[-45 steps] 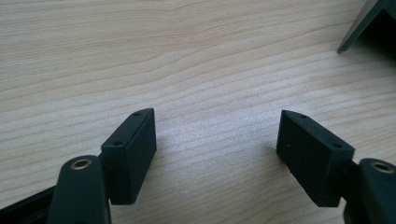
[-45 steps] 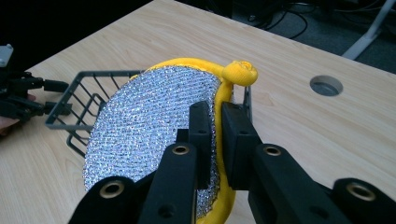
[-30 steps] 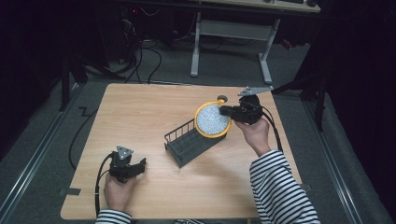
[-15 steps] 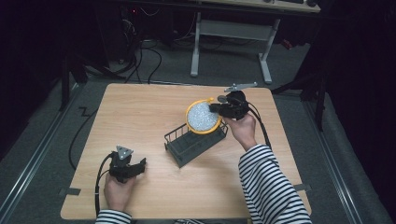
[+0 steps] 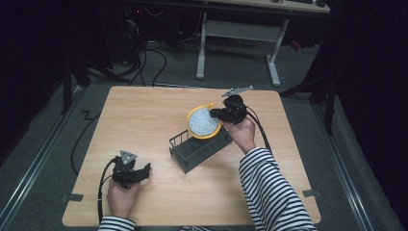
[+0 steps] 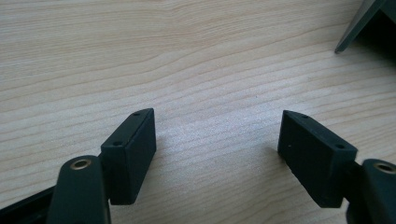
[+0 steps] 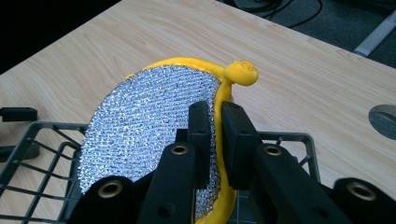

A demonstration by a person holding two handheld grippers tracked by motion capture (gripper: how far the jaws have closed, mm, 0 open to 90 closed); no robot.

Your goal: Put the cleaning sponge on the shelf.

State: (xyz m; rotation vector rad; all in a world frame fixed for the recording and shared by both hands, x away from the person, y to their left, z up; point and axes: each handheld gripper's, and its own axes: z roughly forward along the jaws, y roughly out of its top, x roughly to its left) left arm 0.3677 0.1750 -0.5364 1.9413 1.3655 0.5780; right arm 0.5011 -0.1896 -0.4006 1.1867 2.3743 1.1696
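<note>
A round yellow-rimmed pad with a silver mesh face [image 5: 204,123] [image 7: 149,126] hangs upright over a dark wire rack [image 5: 199,148] [image 7: 37,149] in the middle of the table. My right gripper [image 5: 215,114] [image 7: 215,122] is shut on the pad's rim, its jaws pinching the yellow edge from either side. A small yellow loop [image 7: 241,72] sticks up from the rim. Near the front left of the table, my left gripper [image 5: 144,169] [image 6: 217,140] rests low over the bare wood, open with nothing between its jaws. A corner of the rack [image 6: 359,23] shows at its upper right.
The wooden table [image 5: 144,120] has a round cable hole [image 7: 384,119] near its far right corner. A cable trails from each gripper. Beyond the table stand a desk frame [image 5: 235,43] and floor cables. Dark floor surrounds the table.
My right gripper has carried the pad leftward and slightly down, from beside the rack's far end to over the rack. The left hand has stayed put.
</note>
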